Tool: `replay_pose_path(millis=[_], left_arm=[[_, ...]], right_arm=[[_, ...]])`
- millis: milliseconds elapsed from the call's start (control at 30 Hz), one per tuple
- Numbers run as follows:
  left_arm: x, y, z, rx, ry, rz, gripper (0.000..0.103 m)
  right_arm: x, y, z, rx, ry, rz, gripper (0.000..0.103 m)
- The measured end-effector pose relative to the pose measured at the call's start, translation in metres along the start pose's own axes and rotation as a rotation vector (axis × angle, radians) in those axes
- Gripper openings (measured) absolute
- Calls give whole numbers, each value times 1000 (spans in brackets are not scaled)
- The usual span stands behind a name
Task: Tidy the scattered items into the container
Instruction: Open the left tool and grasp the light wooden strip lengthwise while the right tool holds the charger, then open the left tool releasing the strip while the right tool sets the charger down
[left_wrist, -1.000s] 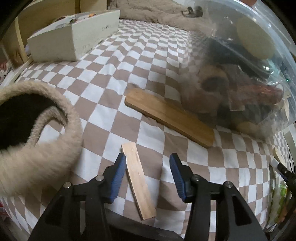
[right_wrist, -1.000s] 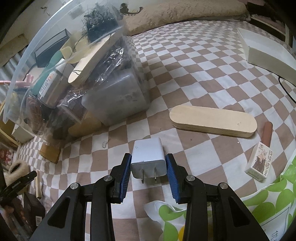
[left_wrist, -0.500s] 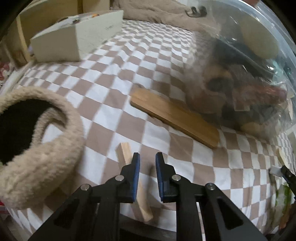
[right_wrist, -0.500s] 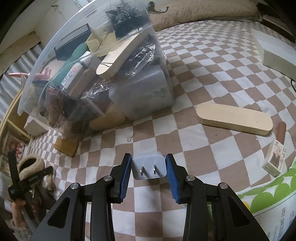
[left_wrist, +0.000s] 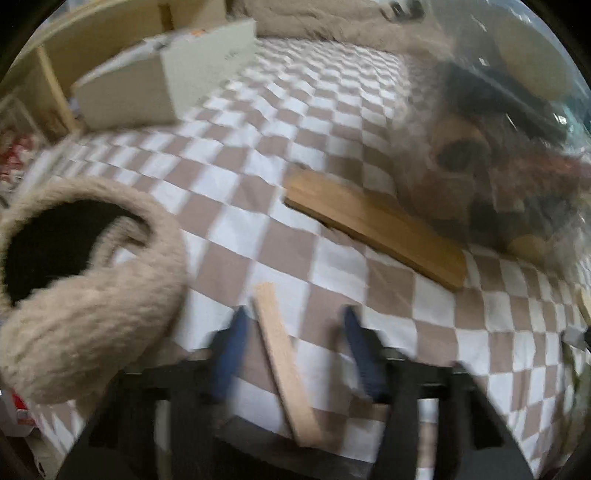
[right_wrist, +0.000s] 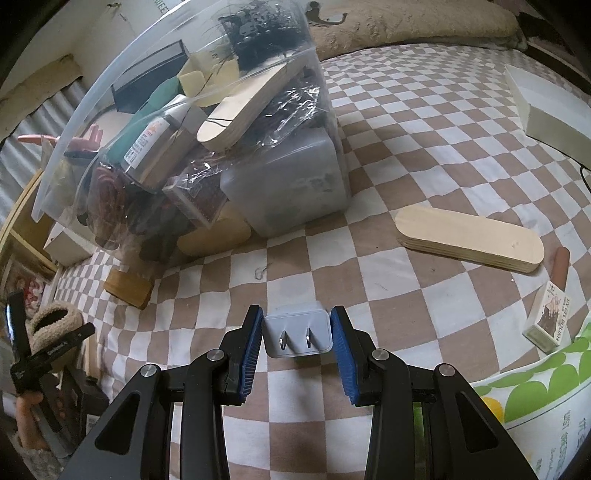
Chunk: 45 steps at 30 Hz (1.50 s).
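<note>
Charger, the white plastic two-prong plug block, sits clamped in our right gripper at six o'clock from the clear container: light, rigid, slick-sided, best pinched across its flat faces, while our left gripper, just reopening, straddles the untouched thin wooden strip.

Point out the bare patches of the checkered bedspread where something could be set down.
Free: the wide stretch between the white box, the clear container and the oval board; also between the white box and the dark wooden slat. Crowded: around the fluffy earmuffs and thin stick.
</note>
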<state>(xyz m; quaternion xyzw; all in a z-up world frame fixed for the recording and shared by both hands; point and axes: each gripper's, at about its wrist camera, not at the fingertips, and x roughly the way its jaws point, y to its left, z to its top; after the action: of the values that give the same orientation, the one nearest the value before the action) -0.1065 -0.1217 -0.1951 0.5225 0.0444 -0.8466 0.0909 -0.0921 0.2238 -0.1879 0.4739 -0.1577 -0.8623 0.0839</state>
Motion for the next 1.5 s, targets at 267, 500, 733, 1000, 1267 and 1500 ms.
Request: replay_pose_path(millis=[267, 500, 733, 1000, 1267, 1500], left_arm=[[-1, -23, -5, 87, 2, -116, 3], [-21, -19, -2, 58, -95, -50, 9], [-11, -4, 0, 4, -62, -10, 70], [13, -21, -7, 78, 24, -37, 21], [7, -48, -16, 139, 27, -169, 18], [-8, -90, -18, 205, -5, -341, 18]], right_arm=[[1, 18, -6, -41, 16, 48, 38], [5, 29, -9, -72, 32, 56, 38], [7, 28, -9, -66, 35, 56, 38], [9, 41, -13, -102, 46, 69, 38], [13, 56, -20, -147, 64, 84, 38], [14, 58, -21, -162, 72, 86, 38]])
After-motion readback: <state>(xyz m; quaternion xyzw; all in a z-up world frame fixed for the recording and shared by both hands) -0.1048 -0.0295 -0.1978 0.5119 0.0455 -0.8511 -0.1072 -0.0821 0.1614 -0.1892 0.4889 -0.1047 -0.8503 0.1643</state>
